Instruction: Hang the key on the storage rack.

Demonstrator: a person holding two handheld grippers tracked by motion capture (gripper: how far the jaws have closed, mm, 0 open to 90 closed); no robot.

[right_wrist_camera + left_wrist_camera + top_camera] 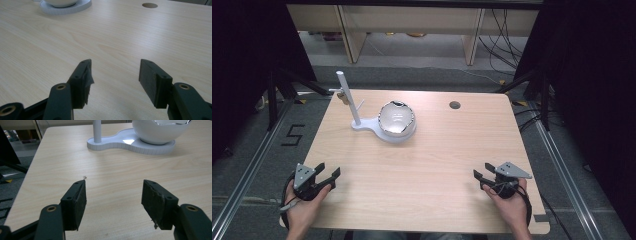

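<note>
A white bowl (396, 121) with a shiny lining sits on a white stand base (364, 125) at the back left of the wooden table (427, 165); a white post (348, 97) rises from that base. In the left gripper view the bowl (160, 131), base (130, 143) and post (97, 131) lie ahead, well beyond the jaws. My left gripper (328, 171) rests near the table's front left corner, open and empty. My right gripper (480, 178) rests near the front right, open, nothing between its jaws. Both open gaps show up close: left gripper (113, 186), right gripper (114, 65).
A round cable hole (455, 105) is in the table's back right part, also in the right gripper view as the hole (149, 5). Black frame legs and floor rails flank the table. A wooden shelf unit (412, 30) and cables lie behind it.
</note>
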